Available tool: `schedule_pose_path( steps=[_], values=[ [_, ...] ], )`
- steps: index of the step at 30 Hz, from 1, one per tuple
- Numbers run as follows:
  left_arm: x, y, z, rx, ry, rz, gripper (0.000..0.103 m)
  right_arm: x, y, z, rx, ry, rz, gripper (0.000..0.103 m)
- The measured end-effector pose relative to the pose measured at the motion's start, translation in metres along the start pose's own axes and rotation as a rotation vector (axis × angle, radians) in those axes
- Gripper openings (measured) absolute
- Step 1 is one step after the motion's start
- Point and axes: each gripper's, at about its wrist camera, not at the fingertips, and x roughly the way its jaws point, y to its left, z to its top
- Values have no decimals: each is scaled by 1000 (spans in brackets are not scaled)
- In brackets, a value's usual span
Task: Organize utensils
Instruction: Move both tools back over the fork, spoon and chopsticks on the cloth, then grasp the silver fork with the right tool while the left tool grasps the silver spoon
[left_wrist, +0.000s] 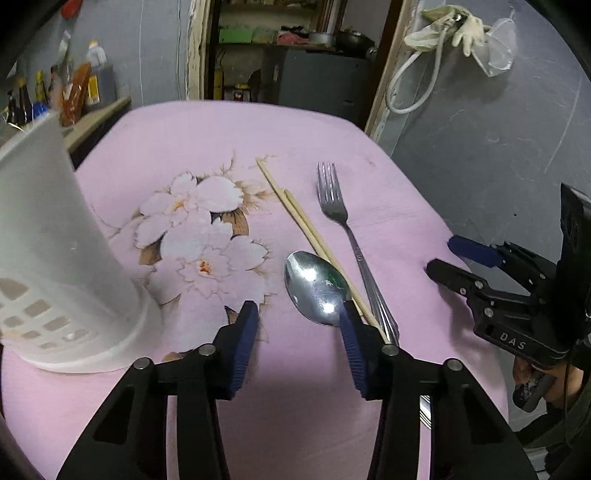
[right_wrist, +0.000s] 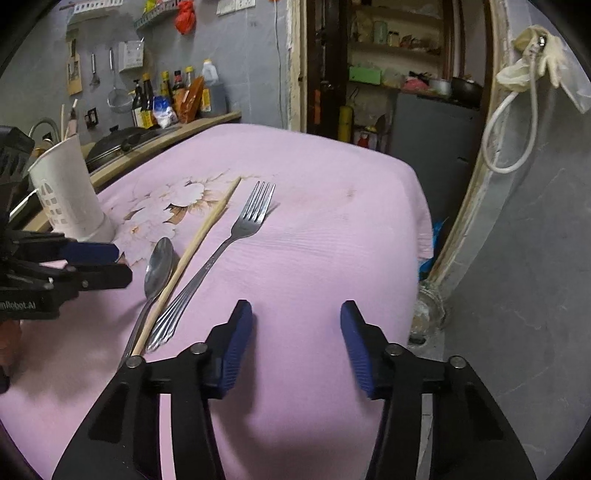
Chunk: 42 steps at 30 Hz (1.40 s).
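Observation:
On the pink flowered cloth (left_wrist: 303, 129) a metal spoon (left_wrist: 314, 288), a pair of wooden chopsticks (left_wrist: 303, 225) and a metal fork (left_wrist: 343, 229) lie side by side. A white perforated utensil holder (left_wrist: 55, 240) stands upright at the left. My left gripper (left_wrist: 298, 310) is open just above the cloth; its right finger overlaps the spoon's bowl and nothing is gripped. In the right wrist view the spoon (right_wrist: 160, 264), chopsticks (right_wrist: 207, 229) and fork (right_wrist: 236, 236) lie left of my right gripper (right_wrist: 295, 310), which is open over bare cloth. The holder (right_wrist: 70, 192) stands far left.
The cloth's right edge (right_wrist: 421, 236) drops off beside a grey wall and door frame. A counter with bottles (right_wrist: 173, 99) and a pan runs behind the holder. A doorway with shelves (right_wrist: 399, 74) is beyond the table. A hand (left_wrist: 532, 380) holds the right gripper (left_wrist: 454, 258).

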Motion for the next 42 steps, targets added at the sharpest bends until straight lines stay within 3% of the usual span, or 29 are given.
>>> schedule_pose_path(
  steps=[7,15,21,28,42],
  values=[
    [12,19,9,-91,14,-51,37,18,-1,14,5,24,45,42],
    [18,26,20,-111,2,-105,37,33,-2,26,-8,33,56,42],
    [21,25,23,-119,4,-121,22,40,-3,35,-7,43,63,42],
    [22,22,26,-127,9,-124,6,52,-5,49,24,63,93,42],
    [-1,21,13,-158,-59,-52,2,88,10,82,82,165,151,43]
  ],
)
